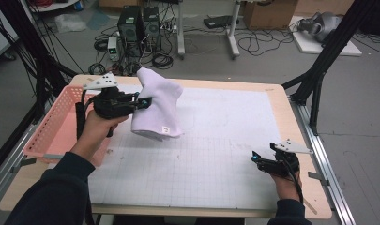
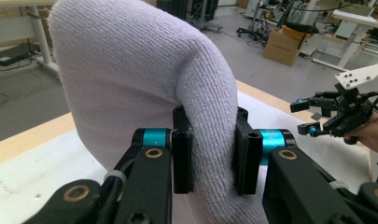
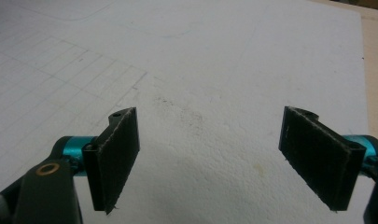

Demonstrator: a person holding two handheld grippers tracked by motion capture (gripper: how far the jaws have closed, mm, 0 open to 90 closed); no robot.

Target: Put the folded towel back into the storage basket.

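Close up, my left gripper (image 2: 210, 161) clamps a bunched white towel (image 2: 144, 84) above the mat (image 1: 216, 154); my right gripper (image 3: 210, 158) rests there, its 2 jaws spread, nothing between.

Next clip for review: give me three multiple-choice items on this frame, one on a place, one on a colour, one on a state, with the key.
1. Where does the pink basket sit?
A. at the table's left edge
B. at the table's right edge
C. on the floor

2. What colour is the towel?
A. dark green
B. pale lilac-white
C. red

3. How do the right tongs stand?
A. shut on the towel
B. shut on the basket
C. open, with nothing between them

Key: 1 A, the basket lies by the left forearm in the high view. 2 B, the towel in the left tongs is pale. 3 C, the right gripper view has its jaws apart over the bare white mat.
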